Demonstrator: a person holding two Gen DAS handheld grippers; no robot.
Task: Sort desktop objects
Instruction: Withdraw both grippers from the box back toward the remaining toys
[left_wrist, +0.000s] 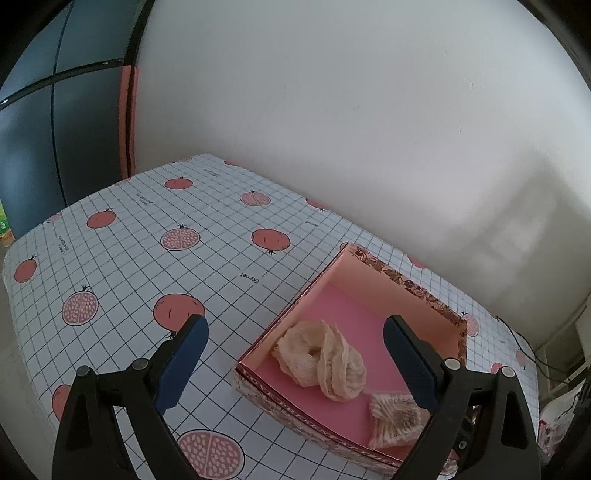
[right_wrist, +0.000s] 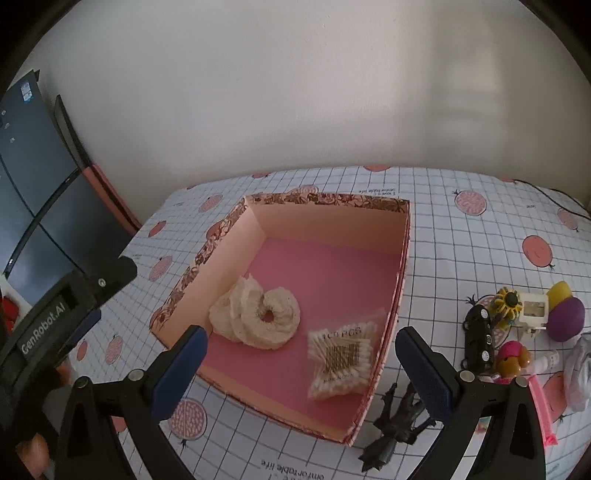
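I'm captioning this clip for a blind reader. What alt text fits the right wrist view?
An open pink box on a fruit-print tablecloth holds a beige scrunchie and a pack of cotton swabs. The open right gripper hovers above it, empty. Small toys are scattered to the box's right.

A home, it seems: a table under a pomegranate-print tablecloth (left_wrist: 155, 236) stands against a plain white wall (left_wrist: 332, 110) at twelve o'clock, a dark fridge (left_wrist: 33, 140) at ten o'clock, small toys (right_wrist: 517, 332) at three.

Patterned table (right_wrist: 461, 236) — box (right_wrist: 400, 280), toys (right_wrist: 509, 332)
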